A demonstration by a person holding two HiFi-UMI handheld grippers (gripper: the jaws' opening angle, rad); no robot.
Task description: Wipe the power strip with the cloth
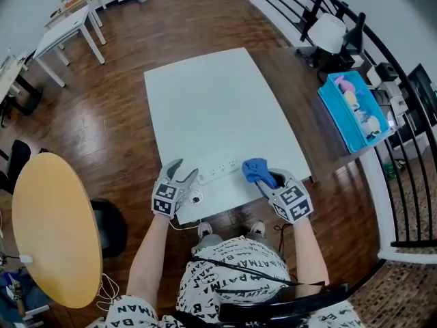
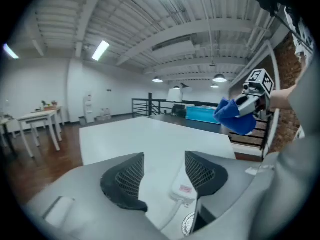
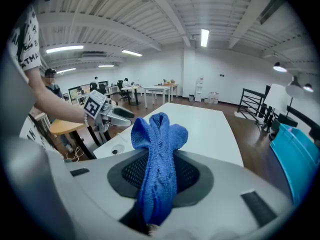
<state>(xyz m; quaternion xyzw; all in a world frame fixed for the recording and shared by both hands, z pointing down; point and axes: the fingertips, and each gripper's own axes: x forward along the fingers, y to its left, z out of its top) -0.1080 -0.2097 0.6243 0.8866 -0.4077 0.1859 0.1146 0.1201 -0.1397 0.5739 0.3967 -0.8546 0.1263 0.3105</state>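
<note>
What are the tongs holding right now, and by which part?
Right tongs pinch the blue cloth around its bunched middle, one end poking out. Left tongs hold nothing.

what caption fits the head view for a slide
The right gripper holds a cloth by the power strip, the left gripper open.

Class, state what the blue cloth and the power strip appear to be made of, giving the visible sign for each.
Blue cloth: likely microfibre or terry, matte; fuzzy looped pile shows. Power strip: probably moulded plastic, white, smooth; even surface with rounded end.
</note>
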